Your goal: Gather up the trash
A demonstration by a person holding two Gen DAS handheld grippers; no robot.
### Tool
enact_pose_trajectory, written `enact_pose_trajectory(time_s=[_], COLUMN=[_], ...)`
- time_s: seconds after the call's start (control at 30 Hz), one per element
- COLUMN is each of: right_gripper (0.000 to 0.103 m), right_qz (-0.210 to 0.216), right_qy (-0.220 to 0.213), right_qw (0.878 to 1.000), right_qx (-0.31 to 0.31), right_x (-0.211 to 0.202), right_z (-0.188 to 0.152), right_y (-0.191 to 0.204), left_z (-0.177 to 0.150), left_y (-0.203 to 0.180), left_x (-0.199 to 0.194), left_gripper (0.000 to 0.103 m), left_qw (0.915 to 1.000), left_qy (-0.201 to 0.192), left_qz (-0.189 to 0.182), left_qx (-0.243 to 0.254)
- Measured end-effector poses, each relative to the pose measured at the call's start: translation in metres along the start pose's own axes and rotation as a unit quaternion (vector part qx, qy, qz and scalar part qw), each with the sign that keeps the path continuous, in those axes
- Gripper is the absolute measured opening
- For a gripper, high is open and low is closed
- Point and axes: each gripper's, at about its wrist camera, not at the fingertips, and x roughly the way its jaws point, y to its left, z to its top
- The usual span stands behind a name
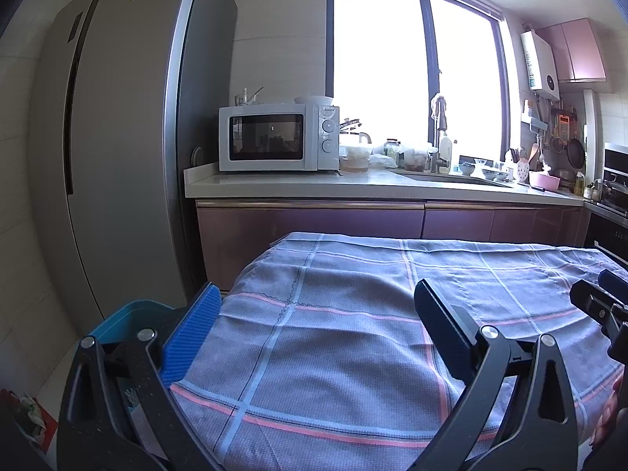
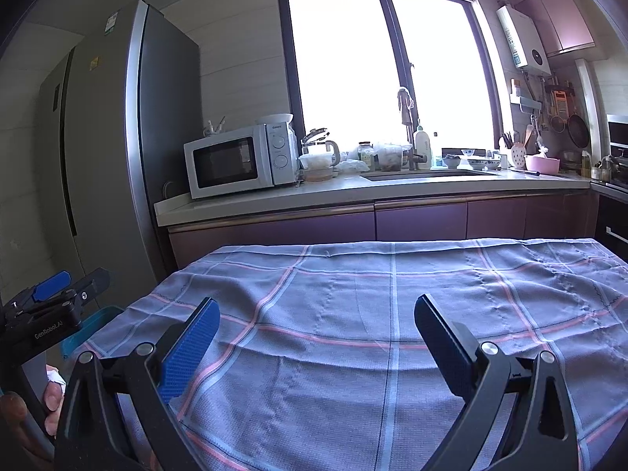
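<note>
Both the left gripper (image 1: 314,325) and the right gripper (image 2: 316,337) hover over the checked tablecloth (image 1: 353,333) with fingers spread wide and nothing between them. No trash shows on the cloth in either view. One blue bin (image 1: 121,320) stands off the table's edge at about nine o'clock of the left gripper; its contents are mostly hidden. Any scraps would likely be light, soft and crushable, best pinched across the middle. Count: two grippers, one bin, one cloth, no loose trash visible.
</note>
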Motion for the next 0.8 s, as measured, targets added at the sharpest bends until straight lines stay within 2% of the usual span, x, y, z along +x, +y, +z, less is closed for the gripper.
enact_pose_trajectory(time_s=[0.8], right_gripper=[0.096], right_qz=[-0.009], right_qy=[-0.003], right_qw=[1.000], right_qx=[0.001], right_x=[0.0015], right_z=[0.0018], right_y=[-0.0013], left_z=[-0.0014], left_y=[0.0003], left_x=[-0.0052], left_gripper=[0.097], left_qw=[0.9999], left_qy=[-0.009], left_qz=[0.013], left_qx=[-0.001])
